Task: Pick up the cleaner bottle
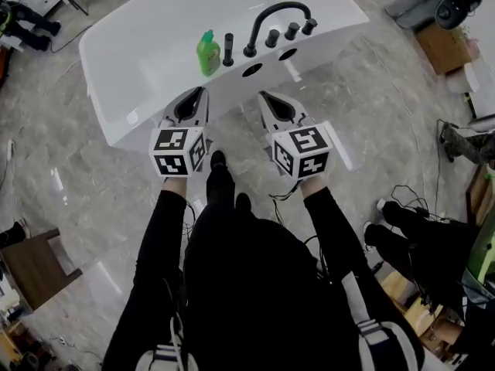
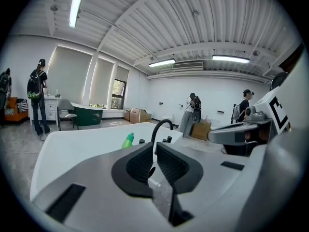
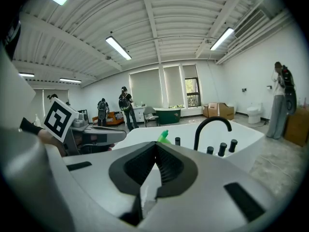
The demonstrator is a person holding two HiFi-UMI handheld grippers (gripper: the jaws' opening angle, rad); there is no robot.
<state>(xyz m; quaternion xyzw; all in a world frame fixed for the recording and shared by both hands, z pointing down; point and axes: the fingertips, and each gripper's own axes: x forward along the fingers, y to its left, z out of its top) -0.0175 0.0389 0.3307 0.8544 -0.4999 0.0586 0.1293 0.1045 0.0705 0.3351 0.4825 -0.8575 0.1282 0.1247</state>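
Two hand-held tools are aimed at a glossy white bathtub (image 1: 139, 49). The left gripper (image 1: 199, 93) and the right gripper (image 1: 265, 97) both have their jaws pressed together, with nothing between them.

The likeliest mishap is a knock. The small green plastic cleaner bottle (image 1: 207, 54) stands upright on the tub's near ledge, with the basin just behind it. A gripper that arrives with its jaws closed, or off line, would probably push the bottle over and into the tub. The jaws need to spread before they get there.

A short black cylindrical post (image 1: 228, 49) stands just beside the bottle. Further right along the ledge are a black arched faucet (image 1: 277, 12) and three round black knobs (image 1: 291, 30). A reach from that side could strike these fittings. The bottle's smooth plastic may also slip in a shallow pinch.

In the head view, the bottle sits beyond the left gripper's tips, almost straight ahead and slightly right, clearly apart from them. It lies ahead and to the left of the right gripper, which is farther off. The left gripper view shows it just left of the closed tips. The right gripper view shows its cap peeking above them.
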